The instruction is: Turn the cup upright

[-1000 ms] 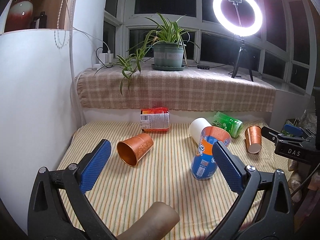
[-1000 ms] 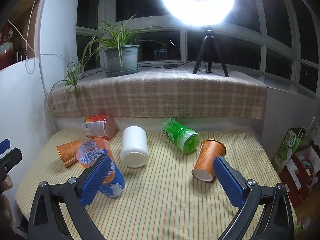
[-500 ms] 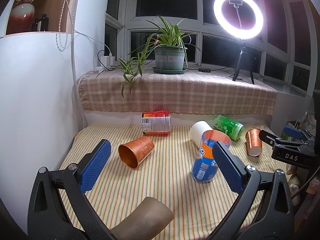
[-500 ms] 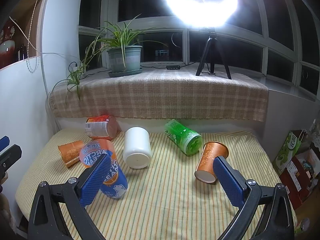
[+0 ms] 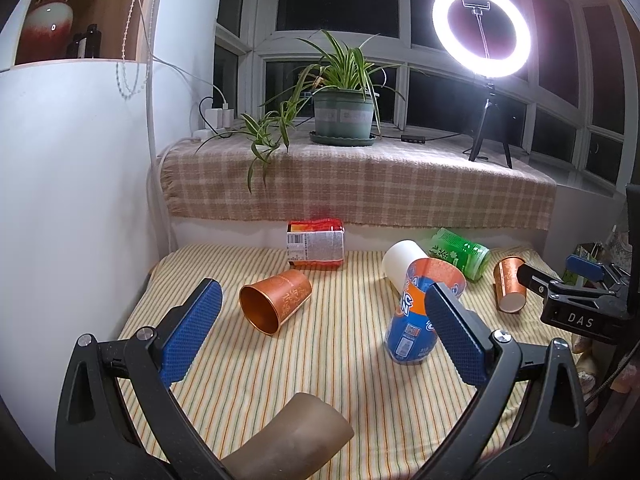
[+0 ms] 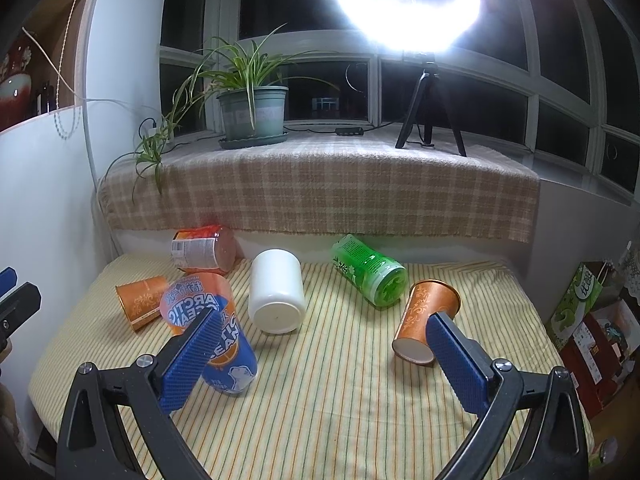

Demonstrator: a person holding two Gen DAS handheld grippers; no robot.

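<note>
Several cups lie on a striped cloth. An orange cup [image 5: 276, 300] lies on its side at the left, mouth toward me; it also shows in the right wrist view [image 6: 140, 302]. A blue and orange cup [image 5: 420, 320] [image 6: 218, 334] stands tilted in the middle. A white cup [image 6: 276, 296] [image 5: 400, 260] and a green cup [image 6: 368, 274] [image 5: 460, 252] lie on their sides. A second orange cup [image 6: 424, 326] [image 5: 508, 286] lies at the right. My left gripper [image 5: 320, 332] is open and empty. My right gripper [image 6: 320, 360] is open and empty.
A red packet [image 5: 316, 242] lies at the back by the cloth-covered sill [image 5: 360, 188]. A potted plant [image 5: 344, 112] and a ring light [image 5: 482, 36] stand on the sill. A brown tube [image 5: 296, 436] lies near my left gripper. A white wall [image 5: 72, 200] bounds the left.
Both grippers have drawn back and risen slightly, so the cups look a little farther off. The cups have not moved. Both jaws stay open.
</note>
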